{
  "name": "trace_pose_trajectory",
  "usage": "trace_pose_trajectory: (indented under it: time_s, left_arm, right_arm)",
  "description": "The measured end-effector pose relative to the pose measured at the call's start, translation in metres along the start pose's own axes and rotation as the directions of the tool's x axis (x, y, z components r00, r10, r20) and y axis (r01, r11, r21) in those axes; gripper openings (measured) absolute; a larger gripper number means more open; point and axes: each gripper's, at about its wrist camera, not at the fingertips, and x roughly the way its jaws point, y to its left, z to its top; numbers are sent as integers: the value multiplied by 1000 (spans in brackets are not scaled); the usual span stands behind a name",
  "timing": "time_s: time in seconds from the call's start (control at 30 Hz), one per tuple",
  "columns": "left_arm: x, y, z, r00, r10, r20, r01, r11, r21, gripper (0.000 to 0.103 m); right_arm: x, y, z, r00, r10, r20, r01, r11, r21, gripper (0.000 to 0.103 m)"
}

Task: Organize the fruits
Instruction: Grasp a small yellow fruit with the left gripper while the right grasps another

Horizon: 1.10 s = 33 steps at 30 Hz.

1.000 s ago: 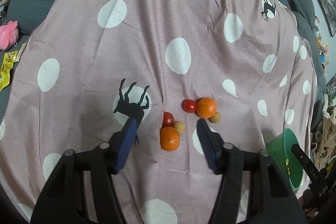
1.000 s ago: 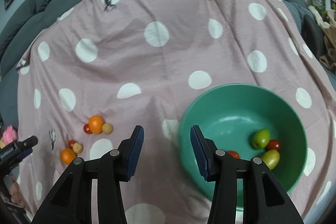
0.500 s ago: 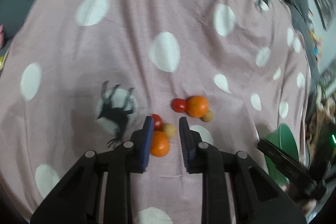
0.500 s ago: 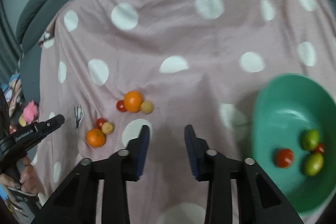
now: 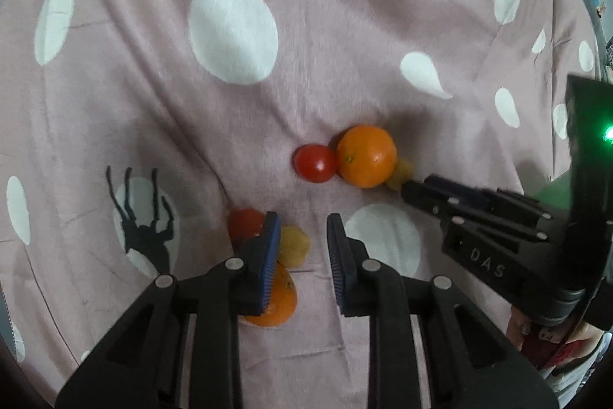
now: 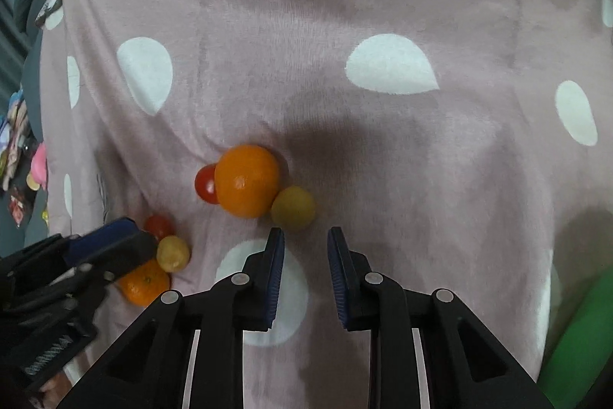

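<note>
Two fruit clusters lie on a pink polka-dot blanket (image 5: 153, 71). The far one holds an orange (image 5: 366, 156), a red tomato (image 5: 315, 163) and a small yellow fruit (image 6: 293, 207). The near one holds an orange (image 5: 276, 305), a yellow fruit (image 5: 293, 244) and a red tomato (image 5: 245, 223). My left gripper (image 5: 300, 236) is open and empty, low over the near cluster, its left finger covering part of it. My right gripper (image 6: 304, 248) is open and empty, just short of the far yellow fruit. It also shows in the left wrist view (image 5: 452, 196).
A green bowl edge (image 6: 574, 344) shows at the lower right of the right wrist view. Toys and clutter (image 6: 23, 156) lie beyond the blanket's left edge. A black deer print (image 5: 141, 217) marks the blanket left of the near cluster.
Both grippers have dropped closer to the blanket and fruit. The right one swung left from the green bowl to the far cluster. Both jaws have narrowed.
</note>
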Motion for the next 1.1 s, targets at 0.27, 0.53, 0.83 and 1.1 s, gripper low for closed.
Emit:
trace_pose_trajectory:
  time_s: [0.27,0.53,0.83,1.1]
  left_arm:
    - [19,2,0,998,35,-51,-34,999,13,25]
    - [39,-13,2,996,51,-71,-48,998,44,25]
    - [41,-23,-6,996,77,-41,-74,995,68,24]
    - [40,-33,-14,999,49,-16,-48,998,48,24]
  right_arm:
    - [8,9,4,999,29,23,-28,999,-45,26]
    - [17,15,9,998,39,53,-37,999,-35,26]
    - [22,9,13,997,42,57,-41,999,-16,26]
    - [6,-12,9,997,22,69,-22,1000,4,27]
